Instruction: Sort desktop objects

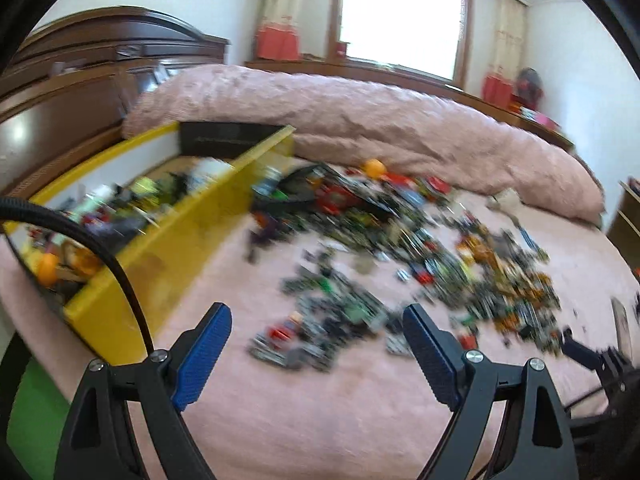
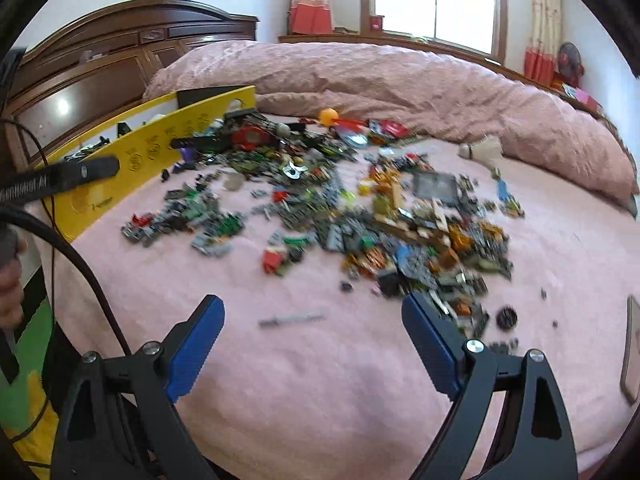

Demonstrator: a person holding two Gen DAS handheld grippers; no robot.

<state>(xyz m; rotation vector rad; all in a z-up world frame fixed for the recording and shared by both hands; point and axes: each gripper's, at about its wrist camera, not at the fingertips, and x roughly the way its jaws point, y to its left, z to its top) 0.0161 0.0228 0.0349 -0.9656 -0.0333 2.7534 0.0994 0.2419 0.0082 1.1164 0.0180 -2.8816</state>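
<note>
A wide heap of small toy bricks and parts (image 2: 360, 216) lies on the pink bed cover (image 2: 320, 380); it is blurred in the left wrist view (image 1: 380, 260). An orange ball (image 2: 329, 117) sits at its far edge, and a shuttlecock (image 2: 482, 148) lies to the right. A yellow box (image 1: 180, 240) holding more toys stands at the left. My left gripper (image 1: 316, 316) is open above the heap's near edge, with nothing between its pads. My right gripper (image 2: 312, 304) is open too, above bare cover, with a grey stick (image 2: 290, 319) just beyond it.
A rolled pink quilt (image 2: 400, 80) runs along the far side, and a dark wooden headboard (image 2: 100, 60) stands at the left. A black cable (image 2: 80, 260) hangs at the left, above green flooring (image 1: 32, 400). The right gripper's black body (image 1: 580, 352) shows at the right edge.
</note>
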